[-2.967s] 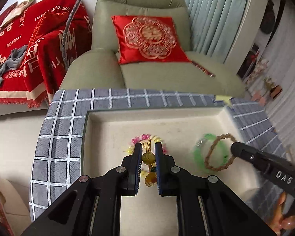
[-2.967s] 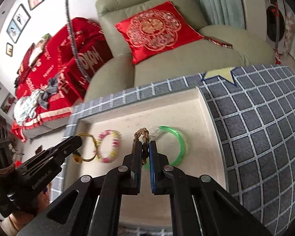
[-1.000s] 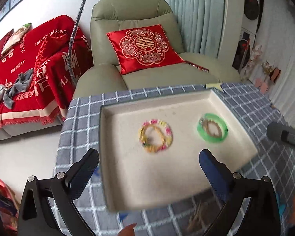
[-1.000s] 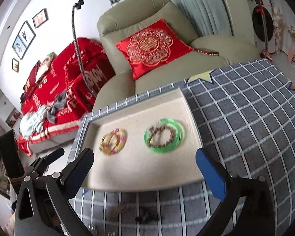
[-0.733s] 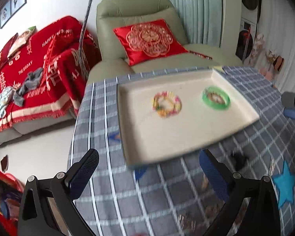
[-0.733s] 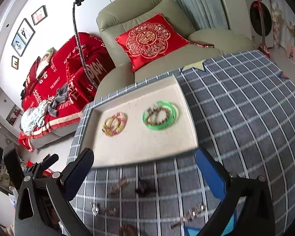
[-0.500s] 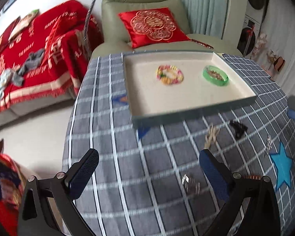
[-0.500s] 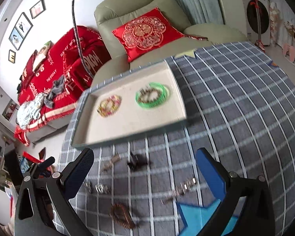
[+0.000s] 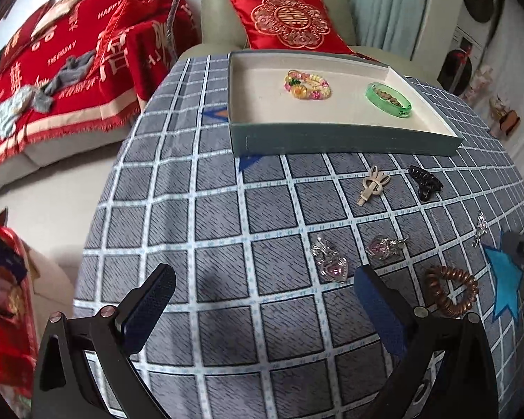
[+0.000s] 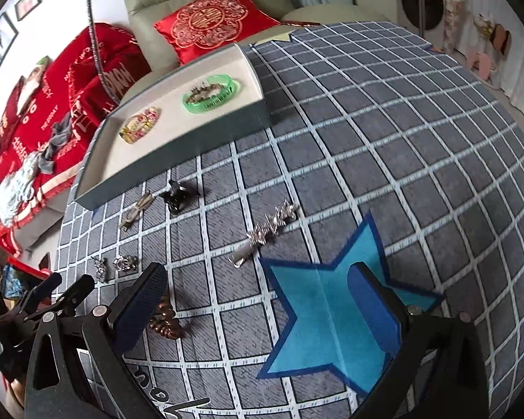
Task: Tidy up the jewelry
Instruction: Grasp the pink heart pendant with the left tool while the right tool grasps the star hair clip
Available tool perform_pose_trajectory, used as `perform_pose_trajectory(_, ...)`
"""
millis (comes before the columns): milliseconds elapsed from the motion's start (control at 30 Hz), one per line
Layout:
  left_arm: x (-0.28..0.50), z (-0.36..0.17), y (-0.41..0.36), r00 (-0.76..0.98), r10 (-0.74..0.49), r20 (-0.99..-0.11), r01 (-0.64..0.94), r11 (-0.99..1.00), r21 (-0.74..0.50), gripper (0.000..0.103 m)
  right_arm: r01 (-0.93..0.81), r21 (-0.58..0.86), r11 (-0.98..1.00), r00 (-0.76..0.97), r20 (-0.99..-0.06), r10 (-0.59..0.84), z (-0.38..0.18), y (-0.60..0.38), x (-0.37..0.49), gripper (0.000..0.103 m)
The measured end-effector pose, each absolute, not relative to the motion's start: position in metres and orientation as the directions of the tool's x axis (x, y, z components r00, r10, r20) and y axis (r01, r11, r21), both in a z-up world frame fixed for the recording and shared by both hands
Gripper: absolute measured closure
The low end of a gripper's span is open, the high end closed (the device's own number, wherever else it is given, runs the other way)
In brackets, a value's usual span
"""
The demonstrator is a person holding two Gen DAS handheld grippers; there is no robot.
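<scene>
A shallow grey-sided tray [image 9: 339, 139] [image 10: 178, 171] with a cream floor stands at the table's far side. In it lie a pink-and-yellow bead bracelet [image 9: 307, 84] [image 10: 139, 125] and a green bangle [image 9: 388, 99] [image 10: 213, 95] with a brown bracelet inside it. On the checked cloth lie a beige hair clip [image 9: 372, 187] [image 10: 135, 210], a black claw clip [image 9: 424, 182] [image 10: 177, 196], two silver pendants with pink stones [image 9: 331, 262] [image 9: 384, 246], a coiled brown hair tie [image 9: 452, 290] [image 10: 164, 321] and a sparkly silver clip [image 10: 271, 229]. My left gripper [image 9: 262, 303] and right gripper [image 10: 258, 305] are open and empty above the cloth.
A green armchair [image 9: 272, 10] with a red cushion [image 9: 290, 22] stands behind the table. A sofa with a red throw [image 9: 52, 70] is at the left. A blue star [image 10: 335, 317] is printed on the cloth under my right gripper. The left gripper's tip [image 10: 66, 293] shows in the right wrist view.
Both grippers let go of bracelets in the tray, opened wide and pulled back and lower toward the near side of the table. The loose pieces on the cloth have come into view.
</scene>
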State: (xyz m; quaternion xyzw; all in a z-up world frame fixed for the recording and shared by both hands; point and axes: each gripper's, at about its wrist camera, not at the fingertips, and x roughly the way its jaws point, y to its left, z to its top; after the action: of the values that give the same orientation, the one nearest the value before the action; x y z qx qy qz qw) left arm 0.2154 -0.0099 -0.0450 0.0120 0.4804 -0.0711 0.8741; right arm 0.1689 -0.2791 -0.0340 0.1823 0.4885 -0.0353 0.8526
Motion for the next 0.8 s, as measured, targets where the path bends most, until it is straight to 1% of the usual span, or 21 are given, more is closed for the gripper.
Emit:
perform_pose_trajectory(167,0.217,-0.047,-0.014,0.535,-0.102,-0.838,0.111,0.993,-0.050,0.000,0.266,0.222,0.938,0.513,-0.856,0.057,-0.035,-0.272,0.171,0.000)
perform_pose_trajectory(467,0.225,-0.060,-0.017,0.511,-0.070,-0.856,0.056,0.997,-0.048,0.000,0.353,0.201,0.914,0.492,-0.871,0.001,-0.049,-0.271,0.182,0.000)
perform_pose_trajectory(633,0.226,-0.061,-0.018,0.518,-0.065,-0.853,0.052,0.998,-0.045,0.000,0.367,0.115,0.923,0.489,-0.868,-0.087,-0.052,-0.259,0.192,0.001)
perform_pose_trajectory(700,0.225,-0.061,-0.018,0.519,-0.064,-0.852,0.052,0.998,-0.043,0.000,0.359,0.057,0.931,0.482,-0.866,-0.133,-0.053,-0.252,0.196,0.005)
perform_pose_trajectory(767,0.226,-0.061,-0.019,0.520,-0.064,-0.852,0.052,0.998,-0.043,0.000,0.341,0.004,0.940,0.481,-0.860,-0.171,-0.053,-0.246,0.197,0.014)
perform_pose_trajectory(800,0.225,-0.061,-0.019,0.521,-0.066,-0.851,0.055,0.998,-0.044,0.000,0.329,-0.010,0.944,0.486,-0.855,-0.178,-0.052,-0.243,0.196,0.017)
